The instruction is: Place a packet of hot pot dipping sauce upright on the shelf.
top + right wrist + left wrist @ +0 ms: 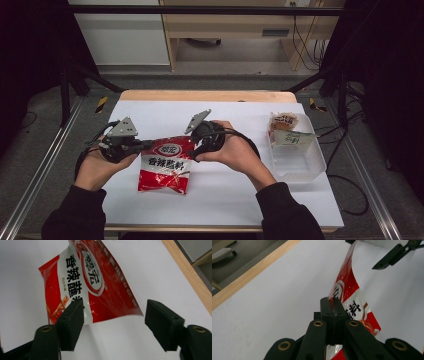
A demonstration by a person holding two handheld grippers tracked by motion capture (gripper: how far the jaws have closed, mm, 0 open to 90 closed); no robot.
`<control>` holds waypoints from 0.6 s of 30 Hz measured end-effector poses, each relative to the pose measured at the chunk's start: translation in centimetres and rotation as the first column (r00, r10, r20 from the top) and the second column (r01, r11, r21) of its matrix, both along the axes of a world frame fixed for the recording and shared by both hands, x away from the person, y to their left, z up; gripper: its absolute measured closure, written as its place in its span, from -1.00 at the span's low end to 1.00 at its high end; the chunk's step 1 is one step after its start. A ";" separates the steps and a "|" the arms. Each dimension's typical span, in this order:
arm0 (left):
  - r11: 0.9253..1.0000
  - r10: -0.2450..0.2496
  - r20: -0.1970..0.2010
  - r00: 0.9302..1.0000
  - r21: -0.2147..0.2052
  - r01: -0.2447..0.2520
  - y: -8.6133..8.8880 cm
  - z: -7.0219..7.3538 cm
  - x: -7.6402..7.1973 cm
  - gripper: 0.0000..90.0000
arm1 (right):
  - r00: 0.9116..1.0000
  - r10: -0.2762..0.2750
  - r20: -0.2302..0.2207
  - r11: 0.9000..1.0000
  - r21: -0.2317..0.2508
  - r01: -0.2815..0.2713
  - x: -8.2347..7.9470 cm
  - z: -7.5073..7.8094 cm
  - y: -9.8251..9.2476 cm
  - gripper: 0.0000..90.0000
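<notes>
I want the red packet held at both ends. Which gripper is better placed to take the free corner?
The right gripper: its jaws stand open around the red packet's free corner, while the left gripper already clamps the other end.

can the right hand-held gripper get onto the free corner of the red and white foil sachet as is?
Probably yes. The right hand-held gripper stands open at the corner of the red and white foil sachet, nothing between them, while the left hand-held gripper pinches the opposite edge.
</notes>
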State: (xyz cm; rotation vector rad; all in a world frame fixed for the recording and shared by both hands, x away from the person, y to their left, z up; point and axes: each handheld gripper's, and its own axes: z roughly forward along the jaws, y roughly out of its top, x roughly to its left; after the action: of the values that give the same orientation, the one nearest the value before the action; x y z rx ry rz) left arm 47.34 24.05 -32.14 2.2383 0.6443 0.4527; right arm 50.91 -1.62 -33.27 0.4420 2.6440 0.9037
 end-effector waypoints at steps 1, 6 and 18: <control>1.000 -0.005 0.001 1.000 0.000 0.005 -0.1 0.1 0.0 1.00 | 1.000 0.005 0.000 1.000 -0.003 -0.005 0.1 0.0 0.2 -0.23; 1.000 -0.011 0.006 1.000 0.008 0.011 -0.3 0.5 -0.2 1.00 | 0.999 0.037 -0.013 0.999 -0.009 -0.037 0.5 0.2 0.9 -0.01; 1.000 -0.018 0.016 1.000 0.004 0.018 -0.5 1.2 -0.3 1.00 | 0.993 0.089 -0.075 0.996 -0.023 -0.091 1.4 -0.1 1.9 0.47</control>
State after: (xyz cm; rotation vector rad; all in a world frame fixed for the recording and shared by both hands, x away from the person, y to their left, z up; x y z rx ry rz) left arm 47.05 23.50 -30.98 2.2395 0.6153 0.4634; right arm 52.33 0.23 -33.39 0.3587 2.7597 0.8940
